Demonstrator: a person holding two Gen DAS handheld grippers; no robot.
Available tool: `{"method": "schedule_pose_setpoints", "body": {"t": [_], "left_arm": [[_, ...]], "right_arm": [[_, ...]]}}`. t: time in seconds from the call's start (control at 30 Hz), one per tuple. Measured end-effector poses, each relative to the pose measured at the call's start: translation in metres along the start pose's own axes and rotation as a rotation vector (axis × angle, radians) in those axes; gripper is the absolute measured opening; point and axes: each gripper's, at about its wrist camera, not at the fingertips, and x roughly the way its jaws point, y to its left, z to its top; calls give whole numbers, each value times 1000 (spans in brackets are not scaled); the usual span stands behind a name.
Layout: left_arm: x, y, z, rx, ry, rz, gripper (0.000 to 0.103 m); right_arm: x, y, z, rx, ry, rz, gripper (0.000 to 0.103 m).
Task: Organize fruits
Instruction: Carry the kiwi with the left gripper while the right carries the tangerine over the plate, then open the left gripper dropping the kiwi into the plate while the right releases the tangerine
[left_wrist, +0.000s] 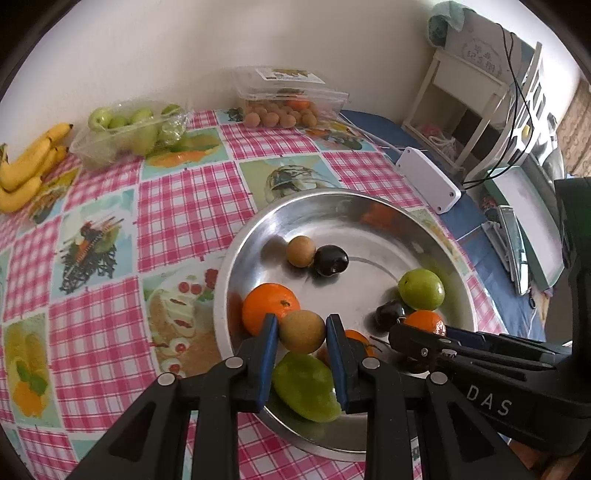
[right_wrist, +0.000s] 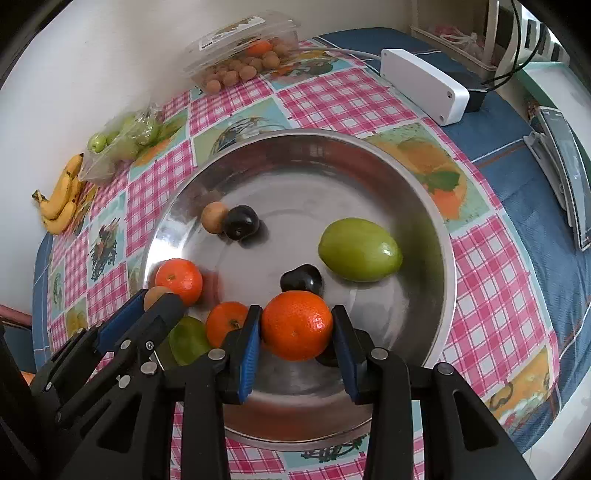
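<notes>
Gripping a brown longan (left_wrist: 301, 331) in the left gripper (left_wrist: 301, 332) jaws, right gripper (right_wrist: 296, 325) jaws clamping a mandarin (right_wrist: 297, 325) over the steel bowl (right_wrist: 424, 206), green mango (right_wrist: 359, 250) lying lengthwise left-to-right, bananas (left_wrist: 27, 168) clearest in left view.

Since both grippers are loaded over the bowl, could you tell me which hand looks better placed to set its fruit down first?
Probably right: the right gripper holds its orange above bare steel bowl floor, while the left gripper's brown fruit hangs over other fruit.
</notes>
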Motion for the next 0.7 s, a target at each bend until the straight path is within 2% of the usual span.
{"method": "schedule_pose_setpoints", "body": {"t": [0.33, 0.5, 0.7], "left_arm": [[1, 7, -1, -43, 33, -29, 32], [-3, 14, -2, -71, 36, -29, 49], [-16, 19, 0, -97, 26, -15, 59]], "right_arm": [[3, 0, -2, 0, 21, -12, 40], [2, 1, -1, -2, 27, -24, 39], [1, 6, -2, -14, 29, -28, 41]]}}
